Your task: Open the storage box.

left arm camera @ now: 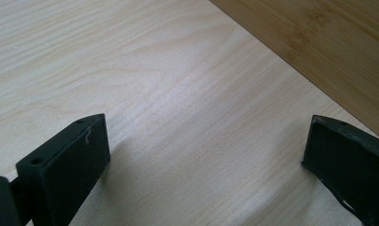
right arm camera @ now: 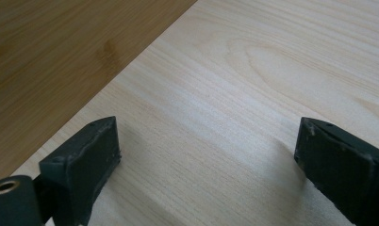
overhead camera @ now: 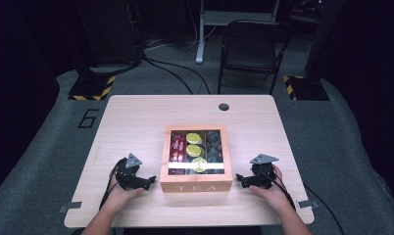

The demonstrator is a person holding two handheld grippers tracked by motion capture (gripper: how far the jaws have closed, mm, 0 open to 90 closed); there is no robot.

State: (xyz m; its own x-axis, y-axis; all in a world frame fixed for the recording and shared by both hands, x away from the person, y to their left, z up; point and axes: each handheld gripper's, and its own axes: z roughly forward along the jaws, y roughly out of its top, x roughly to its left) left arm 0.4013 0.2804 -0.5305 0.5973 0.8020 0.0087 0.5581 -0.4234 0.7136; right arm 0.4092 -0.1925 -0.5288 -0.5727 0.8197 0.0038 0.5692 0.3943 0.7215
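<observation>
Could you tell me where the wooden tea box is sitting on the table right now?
In the high view the tea box stands at the table's middle, toward the near edge, between the left gripper and right gripper.

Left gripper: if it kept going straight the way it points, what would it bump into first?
Probably the tea box. The left gripper, jaws open, points across the table at the box's side, with bare wood between. How close is hard to tell.

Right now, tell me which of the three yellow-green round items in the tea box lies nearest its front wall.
The yellow-green round item at the front of the middle row, partly under the lid's pale strip. The other two, and, sit farther back, toward the rear wall of the tea box.
</observation>
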